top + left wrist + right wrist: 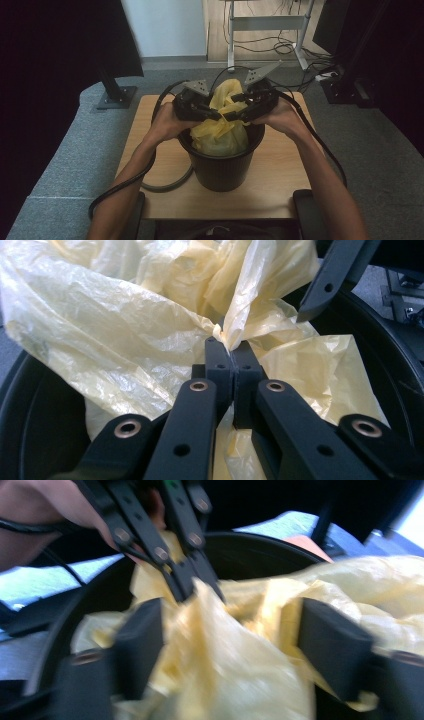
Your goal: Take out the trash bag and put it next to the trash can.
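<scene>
A yellow plastic bag [220, 132] stands in a black bin [222, 170] on the wooden table [280, 175], its crumpled top rising above the rim. My left gripper [232, 352] is shut on a twisted fold of the bag [125, 325] over the bin. In the high view it [217, 114] comes in from the left. My right gripper [230, 625] is open, its two pads set wide on either side of the bag's film [235, 680] without pressing it. It meets the bag from the right [235, 111], close to the left gripper [192, 582].
The bin's rim [380, 335] curves around the bag on all sides. A grey hose loop [165, 186] lies on the table left of the bin. Cables trail from both grippers past the forearms. A desk frame [265, 22] and floor cables stand beyond the table.
</scene>
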### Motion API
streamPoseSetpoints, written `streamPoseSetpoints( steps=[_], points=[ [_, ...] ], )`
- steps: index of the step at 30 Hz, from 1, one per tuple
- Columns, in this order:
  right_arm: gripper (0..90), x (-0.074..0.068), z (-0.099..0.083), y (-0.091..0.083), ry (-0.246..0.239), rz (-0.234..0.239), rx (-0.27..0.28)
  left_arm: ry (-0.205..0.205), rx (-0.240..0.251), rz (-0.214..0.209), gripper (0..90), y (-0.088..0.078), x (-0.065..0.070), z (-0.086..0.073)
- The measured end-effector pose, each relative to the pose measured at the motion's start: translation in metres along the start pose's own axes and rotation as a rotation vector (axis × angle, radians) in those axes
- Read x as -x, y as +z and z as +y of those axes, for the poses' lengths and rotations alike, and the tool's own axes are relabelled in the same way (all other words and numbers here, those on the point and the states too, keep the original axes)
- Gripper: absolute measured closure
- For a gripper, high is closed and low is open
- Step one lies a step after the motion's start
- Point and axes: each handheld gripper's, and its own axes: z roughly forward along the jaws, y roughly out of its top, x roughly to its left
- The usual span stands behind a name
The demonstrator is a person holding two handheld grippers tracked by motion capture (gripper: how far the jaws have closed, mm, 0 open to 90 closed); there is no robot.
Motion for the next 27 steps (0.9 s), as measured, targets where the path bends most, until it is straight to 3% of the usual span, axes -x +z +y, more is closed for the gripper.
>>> streamPoseSetpoints(
  steps=[2, 4, 7, 11, 13, 16, 19, 20, 25, 27],
  points=[
    [13.0, 0.0, -0.001, 0.0, 0.005, -0.039, -0.023, -0.012, 0.007, 0.005, 88.7, -0.003, -0.001, 0.0],
    [13.5, -0.001, -0.001, 0.002, 0.004, -0.05, -0.04, -0.023, 0.01, 0.013, 88.7, -0.004, -0.002, 0.001],
    [8.9, -0.006, 0.0, 0.011, -0.007, -0.002, -0.057, -0.021, 0.011, 0.016, 88.5, -0.004, 0.0, 0.006],
    [11.7, -0.012, 0.005, 0.031, -0.052, 0.021, -0.096, -0.004, 0.023, 0.004, 88.1, -0.003, 0.004, 0.018],
    [17.6, -0.013, 0.007, 0.035, -0.067, 0.017, -0.089, -0.003, 0.041, -0.018, 88.0, -0.004, 0.006, 0.022],
    [42.0, -0.015, 0.008, 0.038, -0.091, 0.04, -0.074, 0.0, 0.072, -0.048, 86.0, -0.007, 0.009, 0.026],
    [63.5, -0.015, 0.006, 0.035, -0.11, 0.041, -0.074, -0.001, 0.093, -0.057, 68.1, -0.012, 0.009, 0.024],
    [68.9, -0.015, 0.004, 0.033, -0.116, 0.026, -0.082, -0.024, 0.128, -0.078, 59.6, -0.02, 0.006, 0.021],
    [78.3, -0.01, -0.003, 0.021, -0.095, 0.002, -0.066, -0.044, 0.154, -0.04, 37.9, -0.036, 0.003, 0.01],
    [78.6, -0.008, -0.004, 0.014, -0.088, -0.009, -0.054, -0.061, 0.158, -0.025, 36.1, -0.043, -0.001, 0.002]
  ],
)
